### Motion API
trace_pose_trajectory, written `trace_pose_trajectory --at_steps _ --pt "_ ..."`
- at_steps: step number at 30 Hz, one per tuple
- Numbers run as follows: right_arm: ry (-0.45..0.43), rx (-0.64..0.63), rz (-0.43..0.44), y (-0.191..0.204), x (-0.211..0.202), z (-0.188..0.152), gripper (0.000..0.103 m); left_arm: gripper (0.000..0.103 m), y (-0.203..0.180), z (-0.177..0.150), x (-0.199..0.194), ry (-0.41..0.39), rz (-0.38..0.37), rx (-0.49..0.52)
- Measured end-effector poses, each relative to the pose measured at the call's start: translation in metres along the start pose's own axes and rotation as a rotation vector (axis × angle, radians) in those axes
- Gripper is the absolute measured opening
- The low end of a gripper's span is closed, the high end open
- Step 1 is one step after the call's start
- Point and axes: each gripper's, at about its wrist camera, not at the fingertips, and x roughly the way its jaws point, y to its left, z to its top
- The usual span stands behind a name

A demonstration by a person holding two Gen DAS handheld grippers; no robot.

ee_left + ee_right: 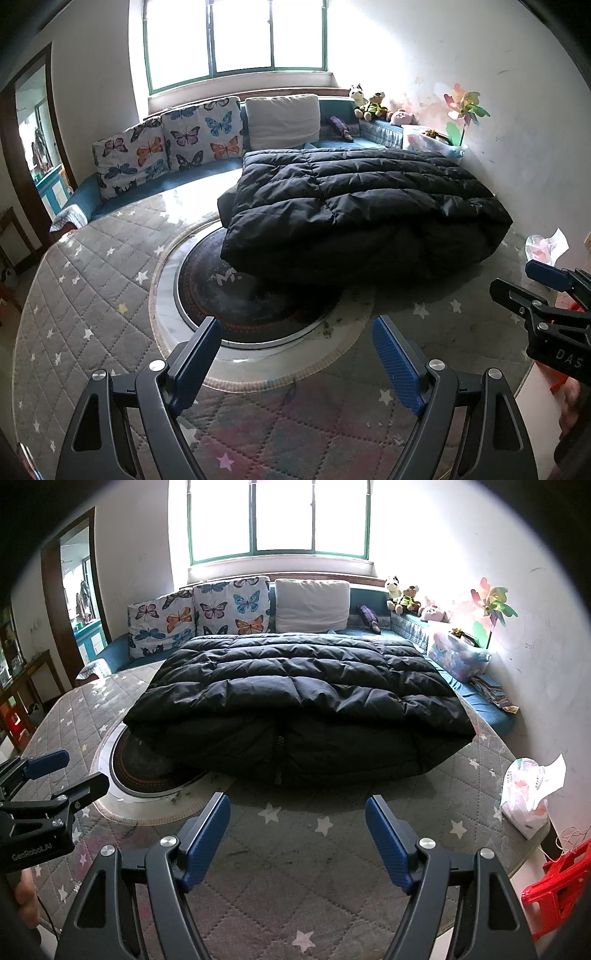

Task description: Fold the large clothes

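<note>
the left gripper (295, 354) is held wide apart and empty above the grey star-quilted table cover (85, 295); the right gripper (297, 829) is likewise spread and empty. the black quilted puffer coat (295, 698) is found already doubled over, lying on the far half of the table, partly over the round dark inset turntable (236, 302). the coat is judged light, soft, bulky and somewhat slippery; springing back is to be expected. hold is best taken at the near corners of the folded edge. open cover is available in front; a white plastic bag (528, 797) lies near the right edge.
</note>
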Motion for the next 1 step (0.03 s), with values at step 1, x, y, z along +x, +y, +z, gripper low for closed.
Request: trace_pose_trajectory --at_steps 1 --pt "0.000 0.000 0.001 -0.0001 -0.0001 -0.0001 0.083 0.089 0.0001 0.0002 0.0000 0.002 0.000 -0.001"
